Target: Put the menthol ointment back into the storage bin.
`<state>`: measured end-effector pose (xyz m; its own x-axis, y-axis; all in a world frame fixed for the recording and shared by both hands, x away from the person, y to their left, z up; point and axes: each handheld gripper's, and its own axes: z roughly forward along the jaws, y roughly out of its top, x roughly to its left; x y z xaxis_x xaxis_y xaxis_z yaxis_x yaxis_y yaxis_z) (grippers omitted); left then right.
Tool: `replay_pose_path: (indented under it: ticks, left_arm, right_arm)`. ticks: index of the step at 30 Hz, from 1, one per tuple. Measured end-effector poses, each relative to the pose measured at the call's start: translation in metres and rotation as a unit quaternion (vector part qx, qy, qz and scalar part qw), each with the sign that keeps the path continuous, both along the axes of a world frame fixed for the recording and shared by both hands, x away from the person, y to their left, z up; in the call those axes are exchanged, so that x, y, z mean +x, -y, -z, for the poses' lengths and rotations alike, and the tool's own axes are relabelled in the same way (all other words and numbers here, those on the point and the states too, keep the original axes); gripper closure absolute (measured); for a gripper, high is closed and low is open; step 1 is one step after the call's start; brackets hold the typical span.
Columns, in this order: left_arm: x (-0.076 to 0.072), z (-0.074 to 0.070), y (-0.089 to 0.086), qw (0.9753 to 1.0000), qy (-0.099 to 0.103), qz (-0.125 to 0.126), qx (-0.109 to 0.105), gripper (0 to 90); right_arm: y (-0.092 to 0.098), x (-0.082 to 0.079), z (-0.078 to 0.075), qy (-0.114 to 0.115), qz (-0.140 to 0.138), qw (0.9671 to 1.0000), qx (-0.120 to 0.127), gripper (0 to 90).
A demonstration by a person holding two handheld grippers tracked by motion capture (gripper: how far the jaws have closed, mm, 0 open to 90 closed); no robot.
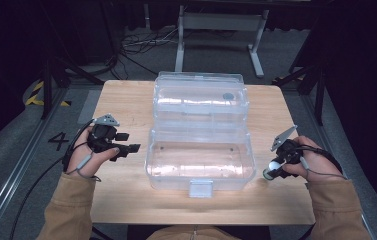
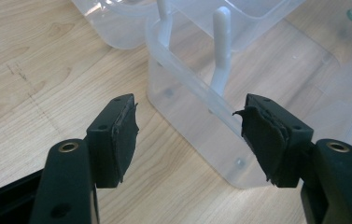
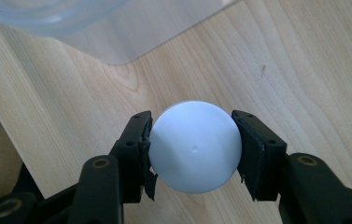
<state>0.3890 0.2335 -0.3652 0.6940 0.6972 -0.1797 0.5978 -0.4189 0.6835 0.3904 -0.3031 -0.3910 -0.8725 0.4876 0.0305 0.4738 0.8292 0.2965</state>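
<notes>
A clear plastic box point(image 1: 152, 162) lies open in the middle of the wooden table, its lid point(image 1: 162, 102) folded back behind the base. My left gripper point(image 1: 128, 142) is open just left of the box, with nothing between its jaws. In the left gripper view the left gripper point(image 2: 190, 135) points at the box's near corner point(image 2: 183, 88). My right gripper point(image 1: 276, 167) is right of the box, shut on a white round object point(image 1: 274, 164). In the right gripper view the right gripper point(image 3: 193, 148) has this white round object point(image 3: 193, 140) pinched between both pads, just above the table.
A white latch point(image 1: 200, 188) hangs on the box's front wall. A small grey disc point(image 1: 228, 96) shows in the lid. Bare tabletop point(image 1: 126, 100) runs along both sides of the box. Beyond the table are a metal frame point(image 1: 221, 30) and cables point(image 1: 136, 45) on the floor.
</notes>
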Motion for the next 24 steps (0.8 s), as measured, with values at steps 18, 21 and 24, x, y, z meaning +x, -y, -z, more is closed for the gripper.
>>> replay_pose_path:
  ticks: [18, 21, 24]
  left_arm:
    - [-0.006, -0.004, -0.008, 0.9999, 0.008, -0.011, -0.004, 36.3]
    - [-0.006, -0.004, -0.008, 0.9999, 0.008, -0.011, -0.005, 36.4]
    - [-0.005, -0.004, -0.008, 0.9999, 0.009, -0.011, -0.002, 36.3]
  right_arm:
    - [-0.013, 0.004, -0.041, 0.006, -0.027, 0.9996, -0.011, 50.7]
    - [-0.015, 0.004, -0.046, 0.006, -0.032, 0.9994, -0.01, 50.7]
    - [-0.017, 0.003, -0.05, 0.007, -0.034, 0.9994, -0.007, 50.8]
